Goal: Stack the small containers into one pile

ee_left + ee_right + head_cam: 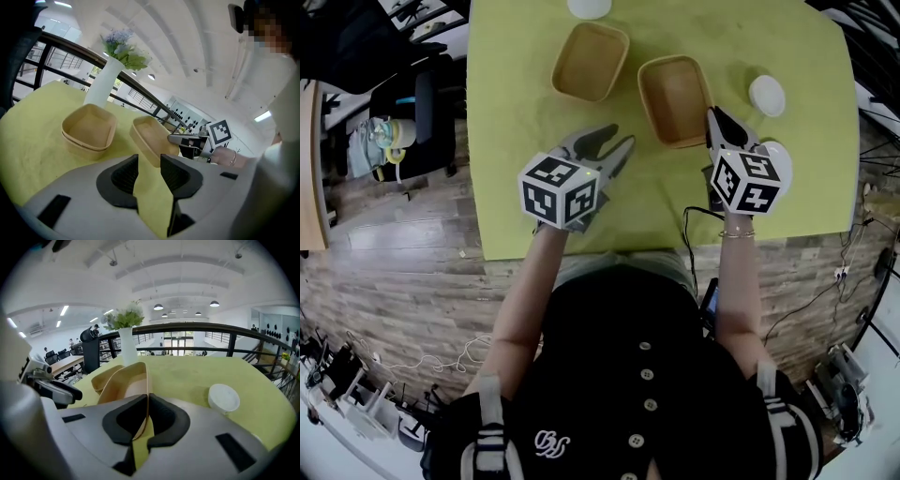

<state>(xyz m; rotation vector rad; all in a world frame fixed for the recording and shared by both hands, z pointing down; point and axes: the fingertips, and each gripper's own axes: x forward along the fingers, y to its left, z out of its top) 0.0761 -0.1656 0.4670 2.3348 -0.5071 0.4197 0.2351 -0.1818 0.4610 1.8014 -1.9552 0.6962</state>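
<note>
Head view shows us a yellow-green table (516, 84) with two tan paper containers on it, side by side and a little apart. We are at the pick-up step. Our right gripper (715, 120) is pinched tight on the near wall of the right container (675, 98). In the right gripper view its jaws squeeze that thin wall, one inside and one outside, and the container looks tipped up a bit. Our left gripper (614, 141) holds nothing. Its jaws stand wide apart with only the table between them. It hovers near the two containers and touches neither.

We think the next move is to lift the right container, carry it over the left container (591, 61), and set it down straight so it slides in and does not catch on the rim. The thin wall could bend or slip if we tilt it too far.

Both containers have nothing in them. In the left gripper view the left one shows a double rim, so it may be two containers already sitting one in the other; we cannot be sure. A white vase (105, 82) with flowers stands behind them. What looks like a white round lid (767, 96) lies to the right.
</note>
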